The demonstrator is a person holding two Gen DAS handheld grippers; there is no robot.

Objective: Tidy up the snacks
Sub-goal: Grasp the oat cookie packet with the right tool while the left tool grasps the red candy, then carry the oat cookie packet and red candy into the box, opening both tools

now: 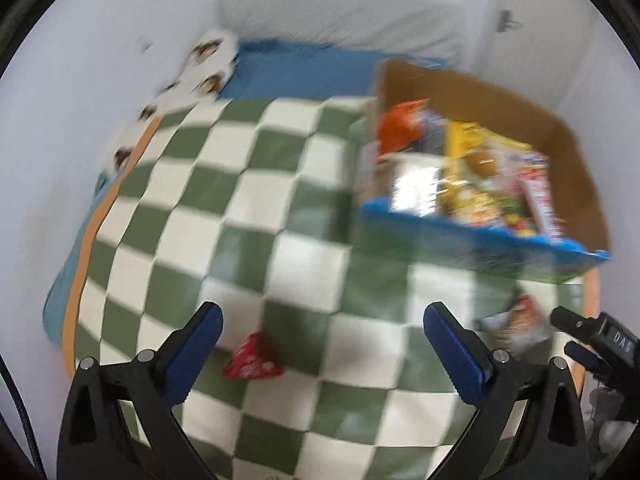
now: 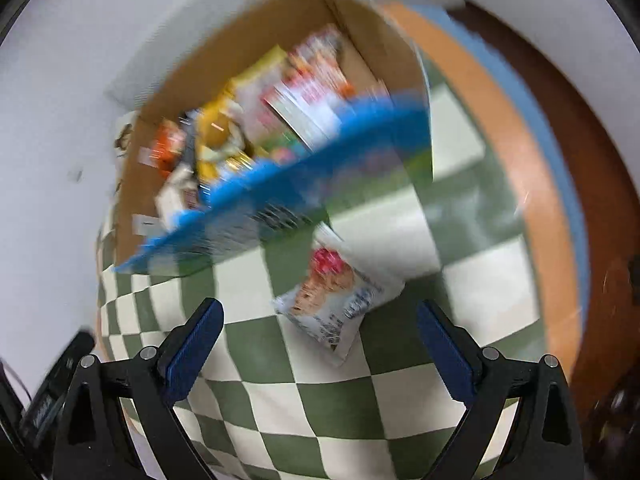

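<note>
A cardboard box [image 1: 560, 148] with a blue front edge holds several bright snack packets; it also shows in the right wrist view [image 2: 248, 52]. My left gripper [image 1: 322, 328] is open and empty, above a small red snack packet [image 1: 252, 360] on the green-and-white checked blanket [image 1: 240, 208]. My right gripper [image 2: 320, 324] is open and empty, just short of a white snack bag with a pink and tan picture [image 2: 336, 300] lying in front of the box. That bag shows blurred in the left wrist view [image 1: 516, 320]. Both views are motion-blurred.
The blanket [image 2: 340, 412] has an orange border and lies on a blue sheet [image 1: 304, 68] on a bed. A white pillow [image 1: 340, 16] and a patterned cushion [image 1: 204, 64] lie at the head. White walls stand at left. Brown floor [image 2: 600, 184] lies at right.
</note>
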